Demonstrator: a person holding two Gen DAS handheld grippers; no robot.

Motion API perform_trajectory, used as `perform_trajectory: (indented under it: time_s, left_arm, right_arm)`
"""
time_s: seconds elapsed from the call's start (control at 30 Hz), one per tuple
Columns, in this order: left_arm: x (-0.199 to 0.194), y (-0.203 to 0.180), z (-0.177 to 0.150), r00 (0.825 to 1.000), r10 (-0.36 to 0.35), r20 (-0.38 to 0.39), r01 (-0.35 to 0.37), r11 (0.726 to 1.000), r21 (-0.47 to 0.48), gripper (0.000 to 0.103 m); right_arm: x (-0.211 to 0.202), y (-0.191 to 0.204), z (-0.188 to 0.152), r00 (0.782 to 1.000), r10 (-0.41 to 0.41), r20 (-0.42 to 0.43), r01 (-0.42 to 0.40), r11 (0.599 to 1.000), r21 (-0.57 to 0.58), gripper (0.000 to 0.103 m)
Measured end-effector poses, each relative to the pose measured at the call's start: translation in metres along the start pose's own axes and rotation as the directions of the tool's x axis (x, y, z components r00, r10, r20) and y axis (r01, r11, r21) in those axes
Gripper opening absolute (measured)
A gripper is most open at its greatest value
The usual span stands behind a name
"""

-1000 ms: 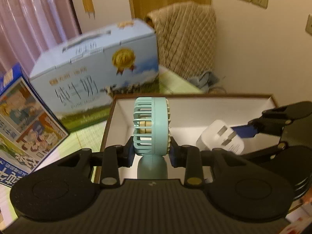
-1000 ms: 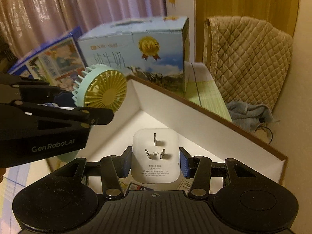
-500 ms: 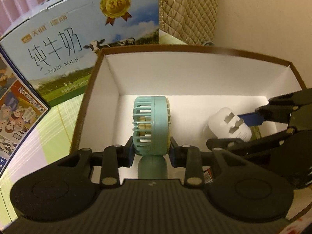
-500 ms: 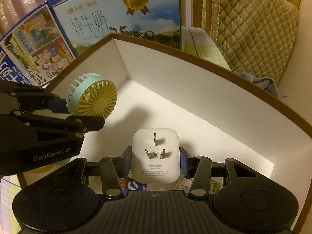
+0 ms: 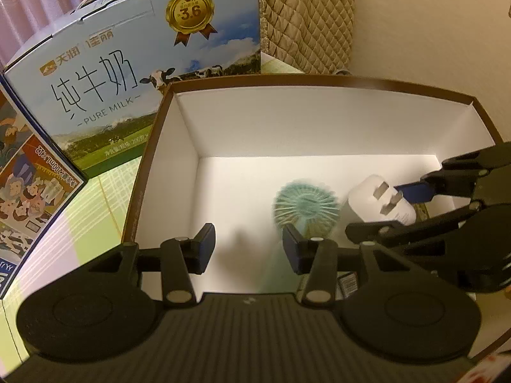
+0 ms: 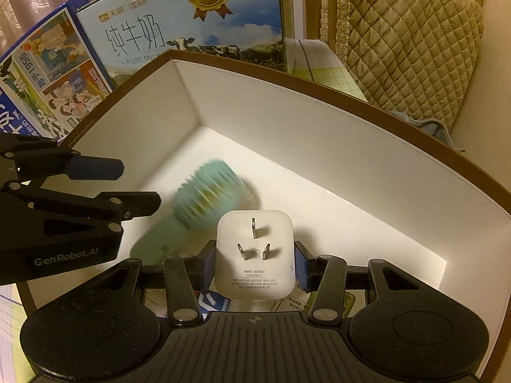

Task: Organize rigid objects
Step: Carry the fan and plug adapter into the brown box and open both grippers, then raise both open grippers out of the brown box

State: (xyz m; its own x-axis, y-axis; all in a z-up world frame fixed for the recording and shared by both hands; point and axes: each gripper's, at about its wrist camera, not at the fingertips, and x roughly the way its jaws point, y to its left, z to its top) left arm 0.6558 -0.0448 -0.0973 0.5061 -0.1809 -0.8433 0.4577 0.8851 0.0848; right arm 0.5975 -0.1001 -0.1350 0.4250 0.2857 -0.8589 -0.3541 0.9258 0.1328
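My left gripper (image 5: 248, 249) opening, empty, blurred mint fan (image 5: 306, 206) at one o'clock, right gripper (image 6: 254, 263) clamping white plug (image 6: 254, 257), "PURE MILK" carton (image 5: 134, 63) at eleven o'clock.

Ahead of the left gripper (image 5: 247, 247), black with blue pads (image 5: 206, 245), the box (image 5: 255, 121) is white inside with a brown rim. The fan (image 5: 306, 207) is mint green, its blades yellowish. The plug (image 6: 254, 257) in the right gripper (image 6: 254, 265) is white. Beyond, the milk carton (image 5: 143, 63) is sky blue with a gold medal; the quilted cover (image 6: 402, 38) is tan.
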Motion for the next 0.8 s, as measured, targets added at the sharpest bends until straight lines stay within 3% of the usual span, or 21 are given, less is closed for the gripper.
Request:
perform_trajectory:
  time_s: [0.3,0.5,0.8]
  left_arm:
    - [-0.005,-0.001,-0.004,1.0,-0.002,-0.004,0.002,1.0,-0.007,0.042]
    - [-0.008,-0.002,-0.005,1.0,-0.005,0.0,0.005,1.0,-0.009,0.042]
    - [-0.011,-0.004,-0.006,1.0,-0.006,0.0,0.006,1.0,-0.013,0.042]
  right_arm:
    - [-0.004,-0.002,-0.001,1.0,-0.011,0.013,0.011,1.0,0.006,0.046]
    - [-0.011,-0.004,0.0,0.998,-0.014,0.068,0.013,1.0,0.011,0.048]
    - [-0.013,-0.005,-0.007,0.999,-0.002,0.043,0.002,1.0,0.001,0.051]
